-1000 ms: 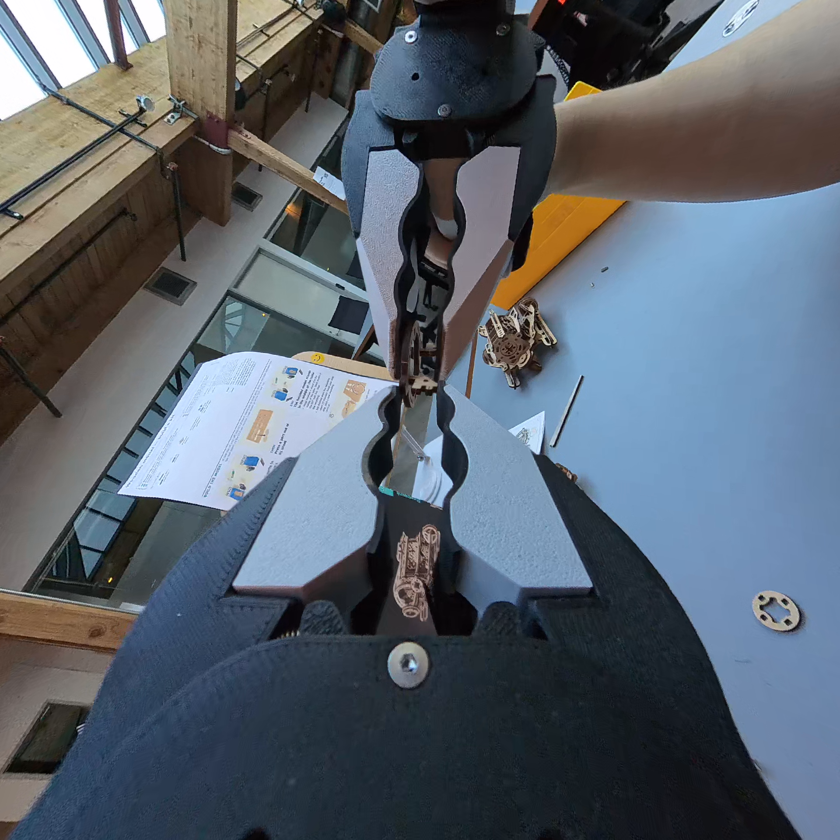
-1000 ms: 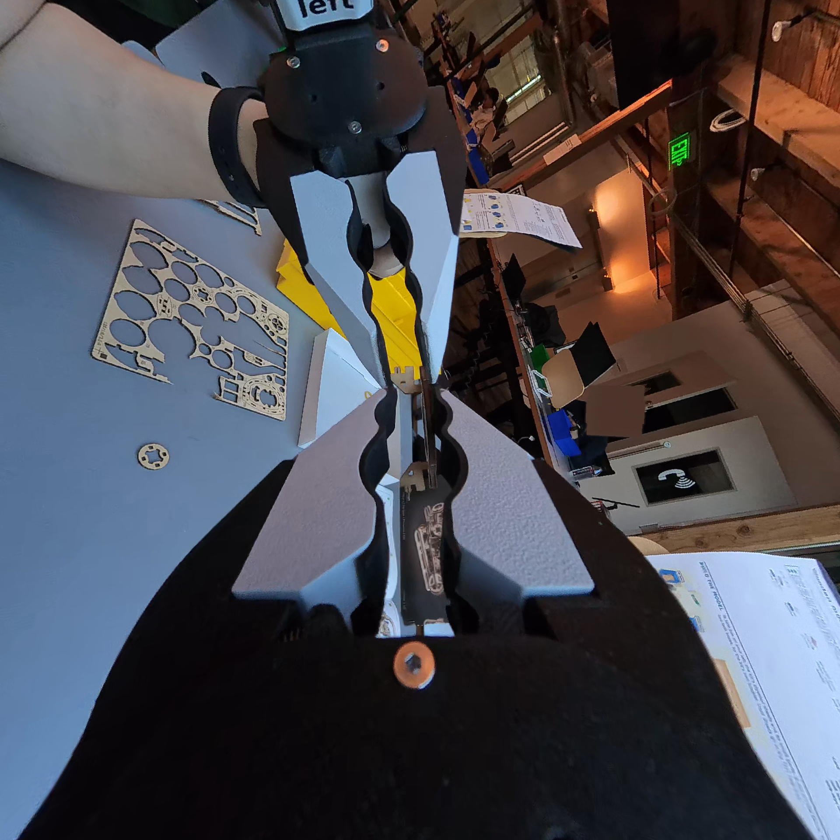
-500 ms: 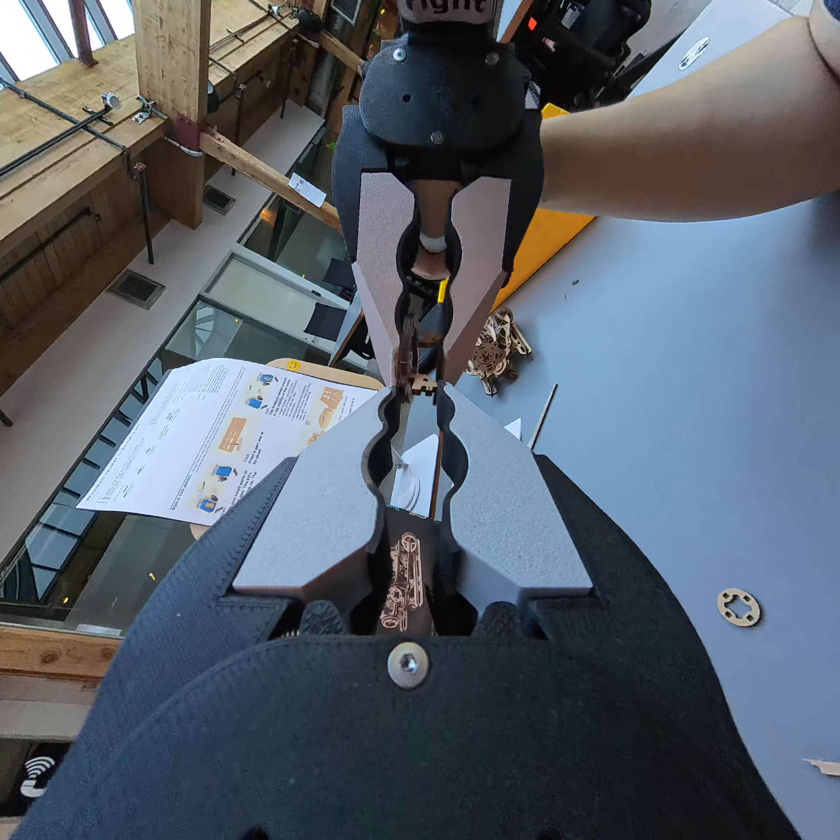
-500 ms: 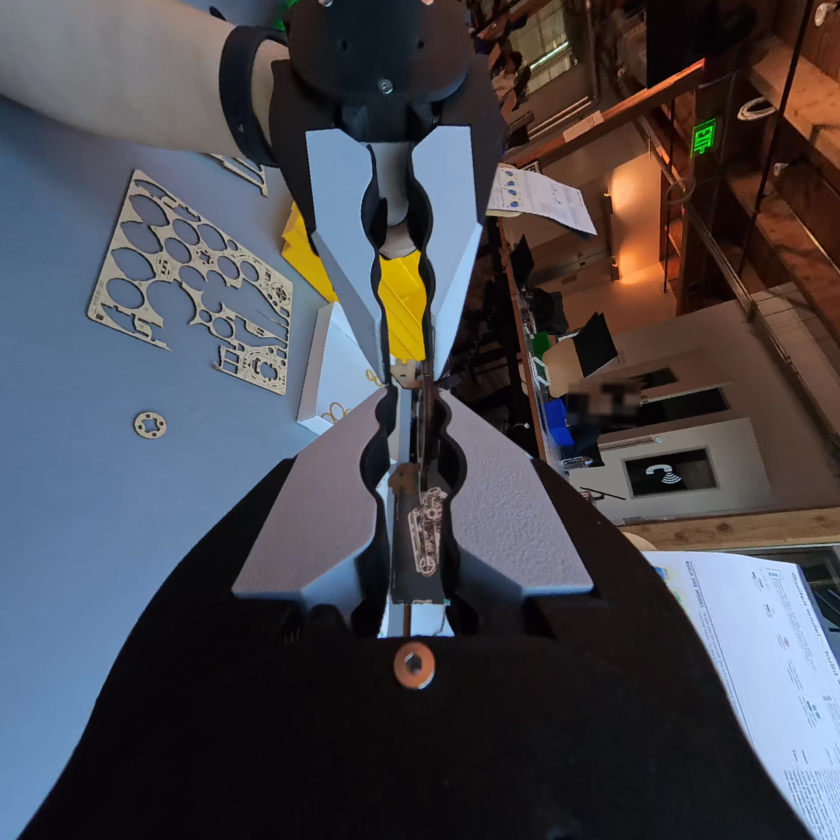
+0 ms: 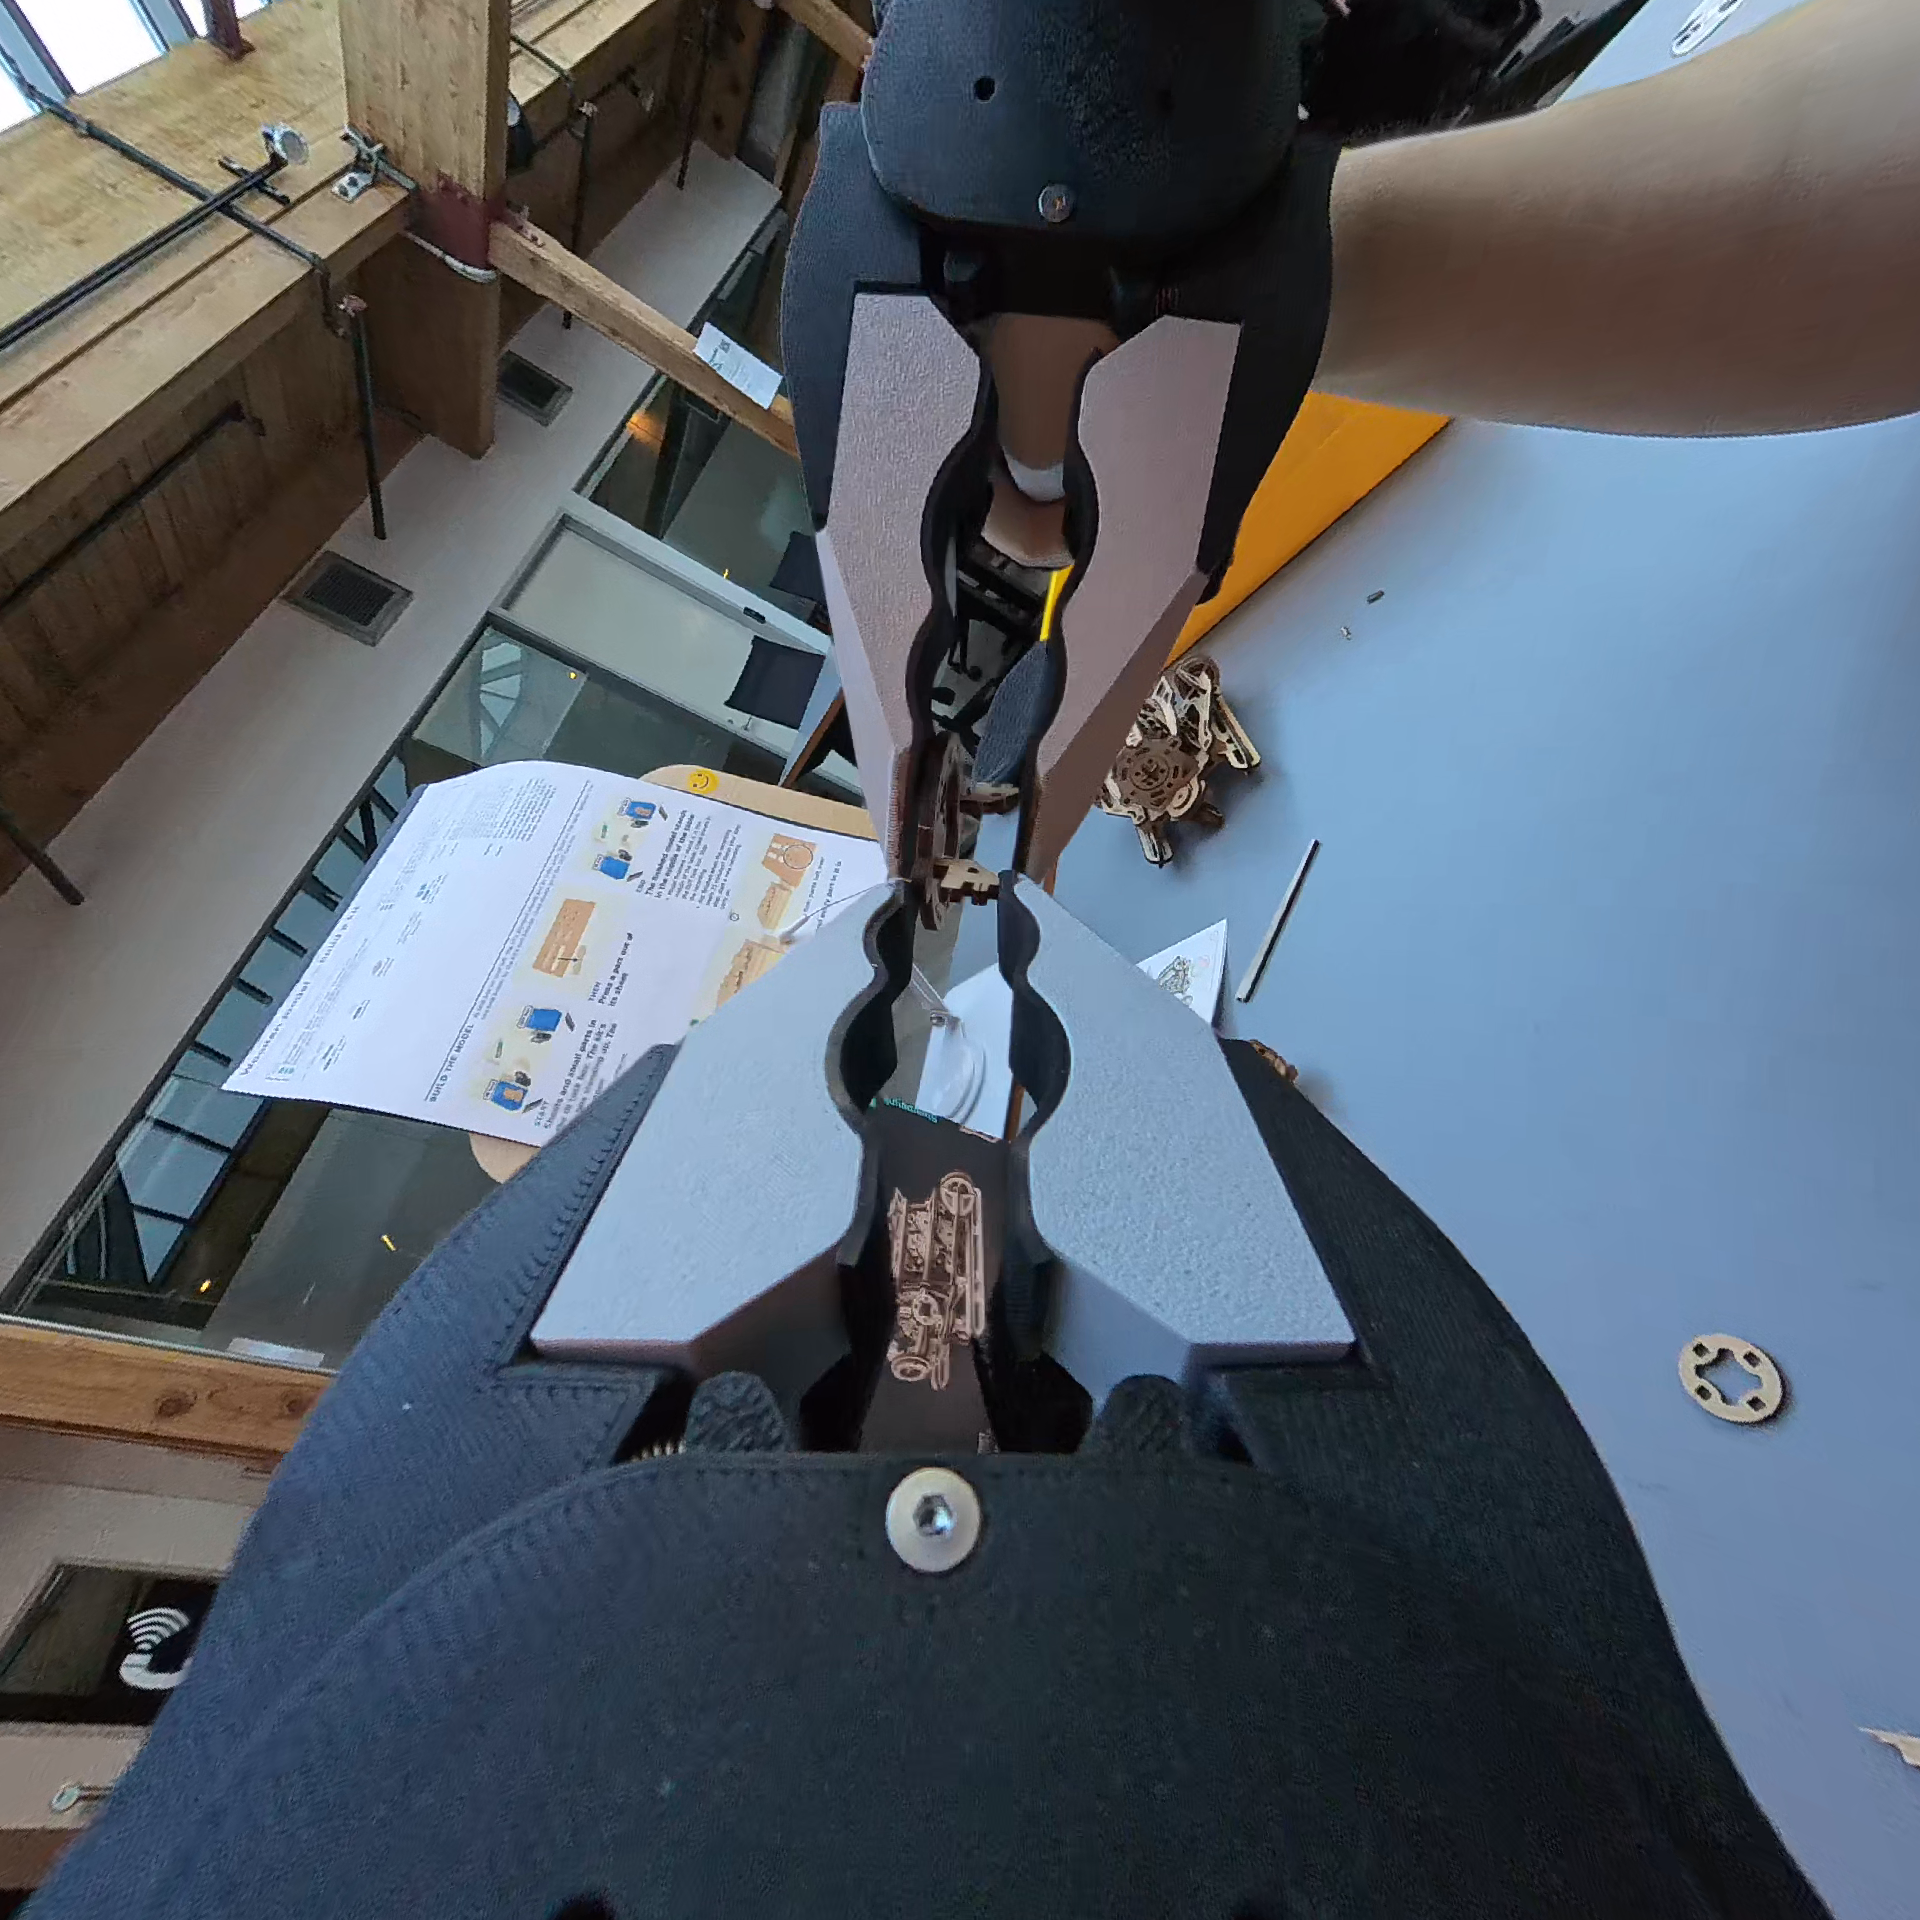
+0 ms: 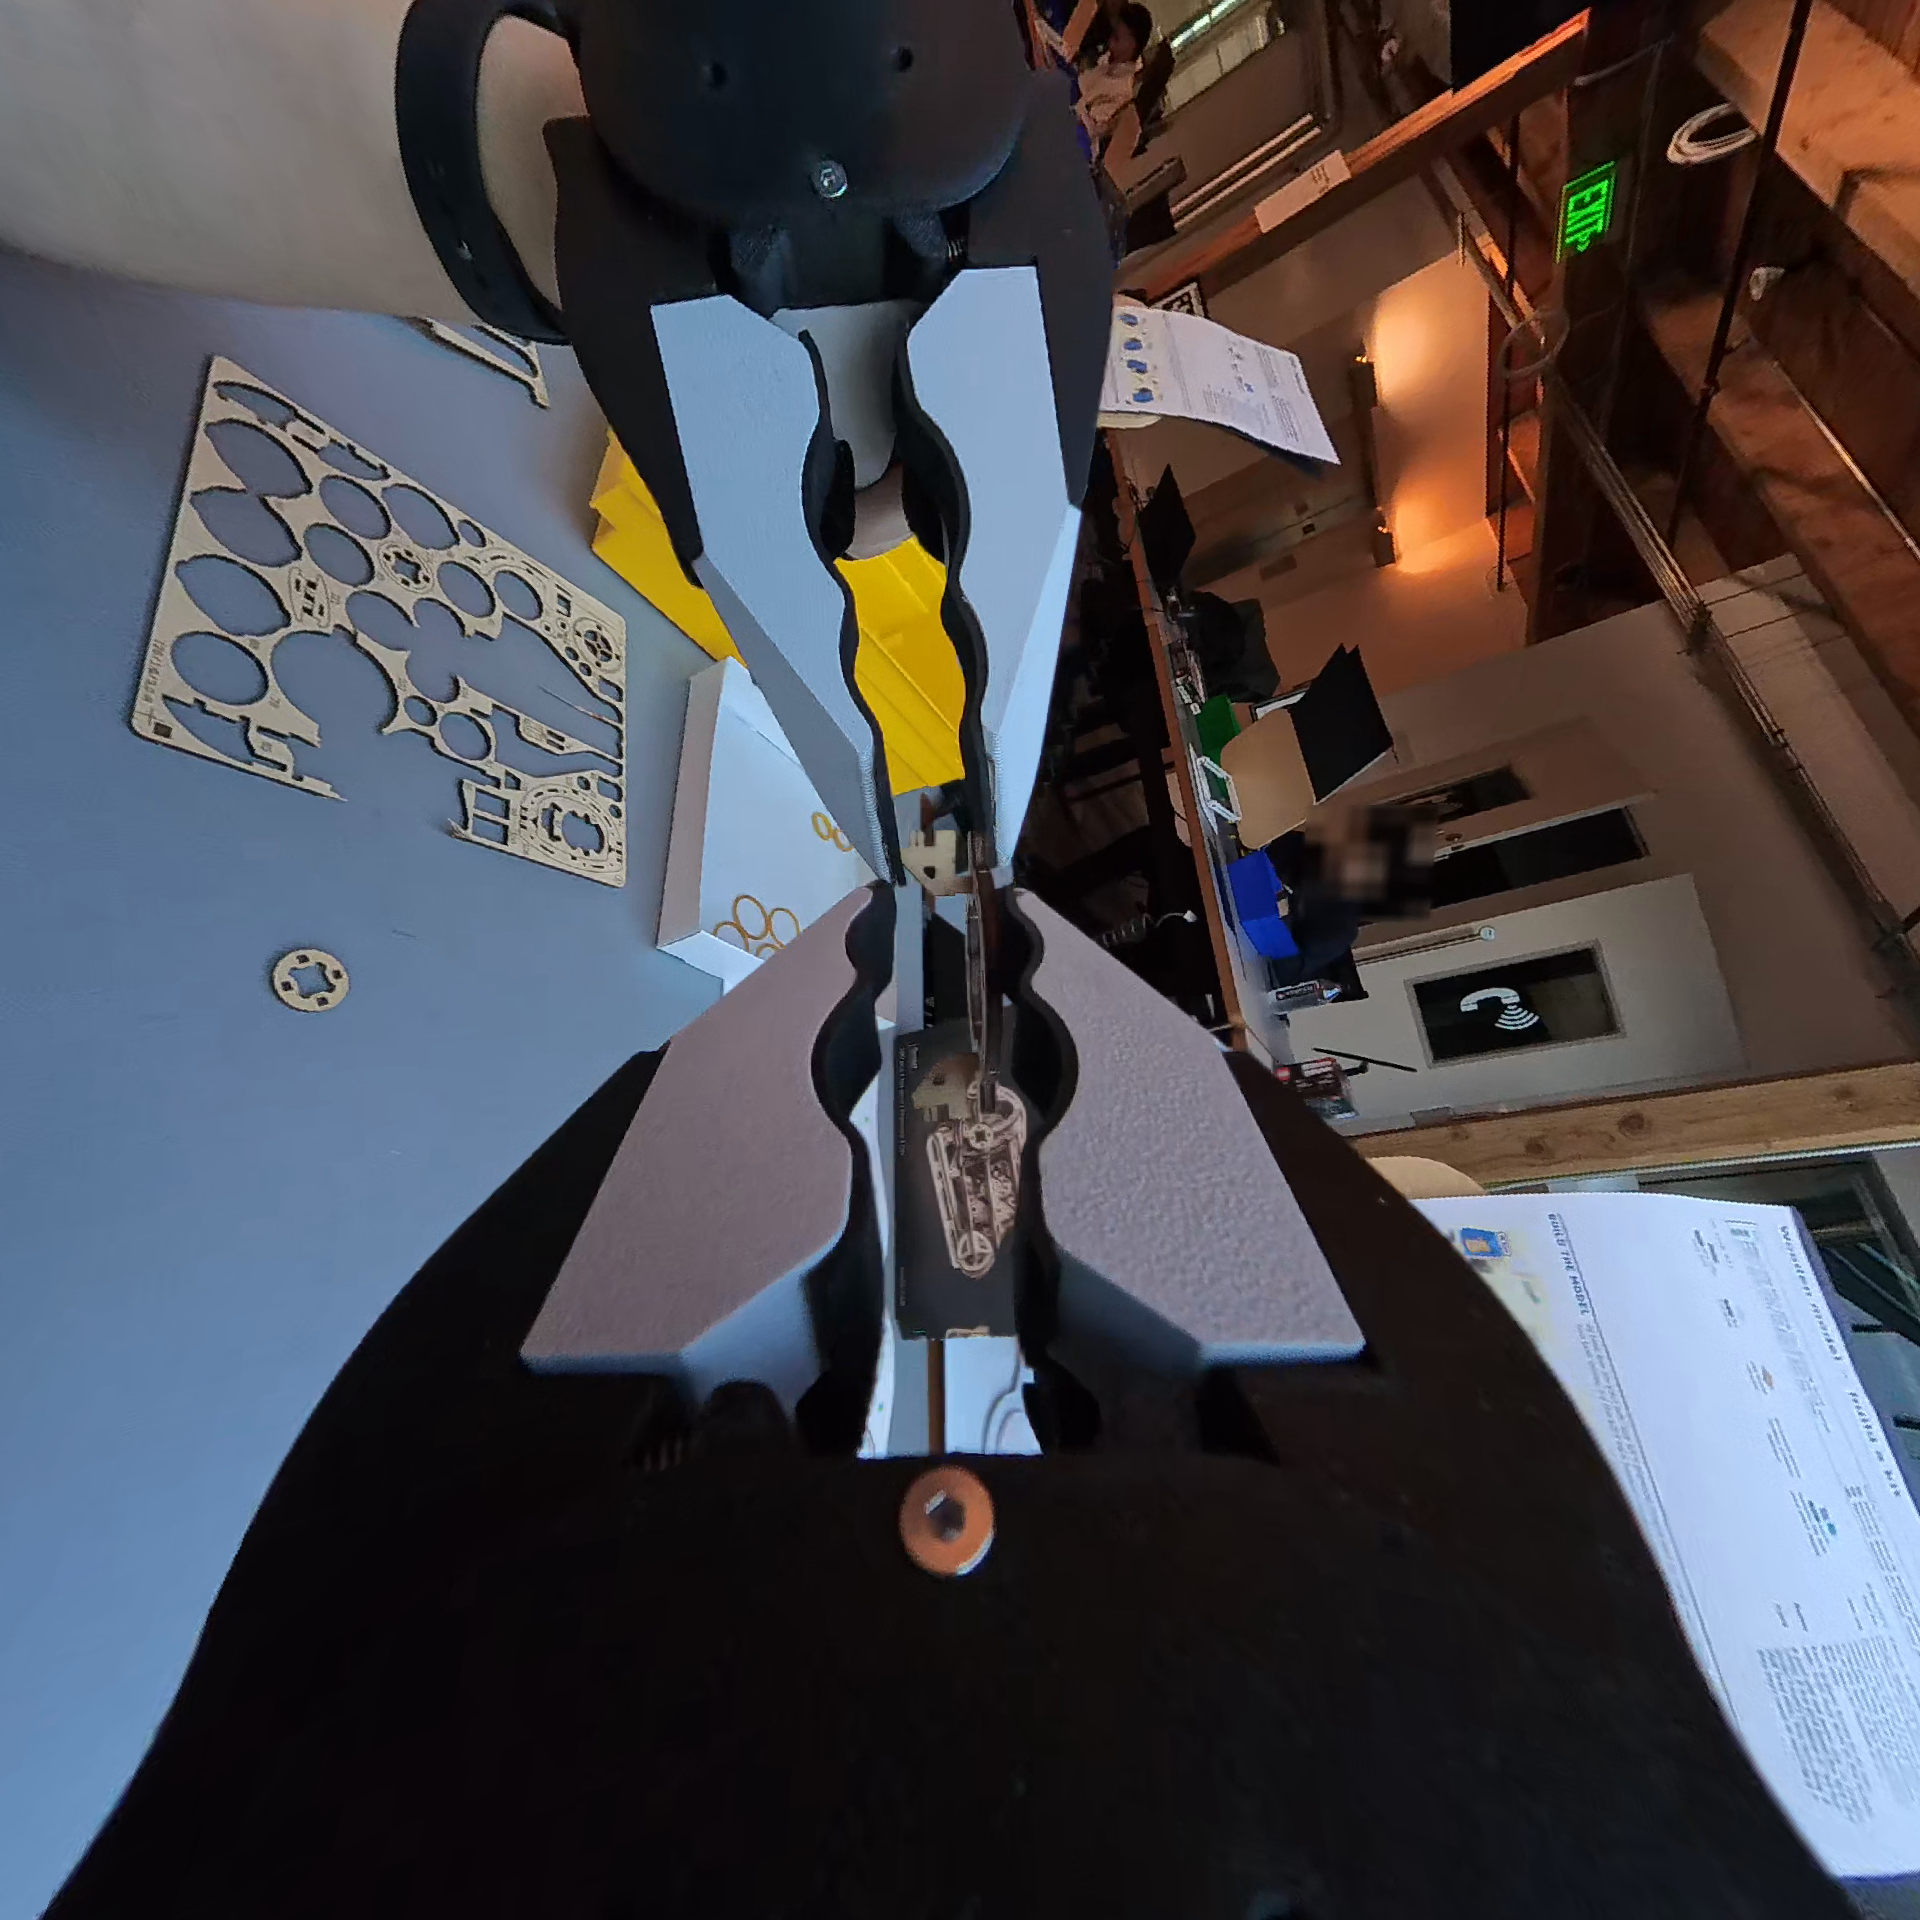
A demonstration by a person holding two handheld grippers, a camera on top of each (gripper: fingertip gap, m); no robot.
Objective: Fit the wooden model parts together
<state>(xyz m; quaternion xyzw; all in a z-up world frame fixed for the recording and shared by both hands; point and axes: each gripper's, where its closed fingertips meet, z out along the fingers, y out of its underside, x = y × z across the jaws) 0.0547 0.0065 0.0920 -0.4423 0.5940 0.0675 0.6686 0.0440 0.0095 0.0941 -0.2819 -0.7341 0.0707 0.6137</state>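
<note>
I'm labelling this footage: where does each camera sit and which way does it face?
Left wrist view: on the left gripper, facing the right gripper and bare forearm.
Right wrist view: on the right gripper, facing the left gripper and banded wrist.
Shared: small wooden part, grey table, wooden ring.

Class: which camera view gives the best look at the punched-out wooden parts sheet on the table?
The right wrist view: the whole wooden parts sheet lies flat on the grey table, with its empty cut-outs clearly visible, left of the left tool. The left wrist view does not show the sheet at all.
</note>
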